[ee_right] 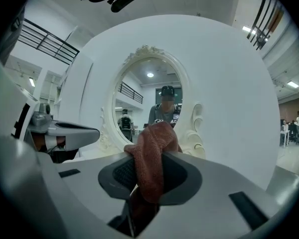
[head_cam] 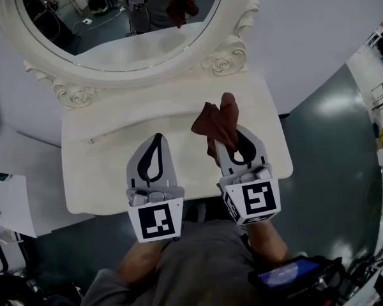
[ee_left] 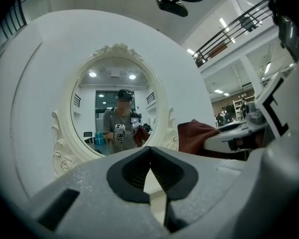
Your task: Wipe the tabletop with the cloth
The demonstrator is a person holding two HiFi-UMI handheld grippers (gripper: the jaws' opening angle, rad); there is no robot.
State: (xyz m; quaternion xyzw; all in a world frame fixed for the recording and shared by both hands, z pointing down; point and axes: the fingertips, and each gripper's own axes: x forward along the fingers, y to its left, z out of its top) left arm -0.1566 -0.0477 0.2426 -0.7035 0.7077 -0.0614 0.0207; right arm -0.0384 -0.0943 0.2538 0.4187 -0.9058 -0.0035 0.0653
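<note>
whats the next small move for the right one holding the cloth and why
Probably lower the right hand-held gripper until the cloth lies on the tabletop. Its jaws are shut on the cloth, which bunches out past the tips and seems not yet pressed to the white surface, so wiping cannot start.

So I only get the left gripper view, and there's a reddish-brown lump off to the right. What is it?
Observer: A cloth, pinched between the right gripper's jaws.
Visitor: Is it spread on the table?
Observer: No, the head view shows it bunched, sticking up past the jaw tips.
Visitor: Where's my gripper then?
Observer: The left gripper is over the tabletop's front, beside the right one.
</note>
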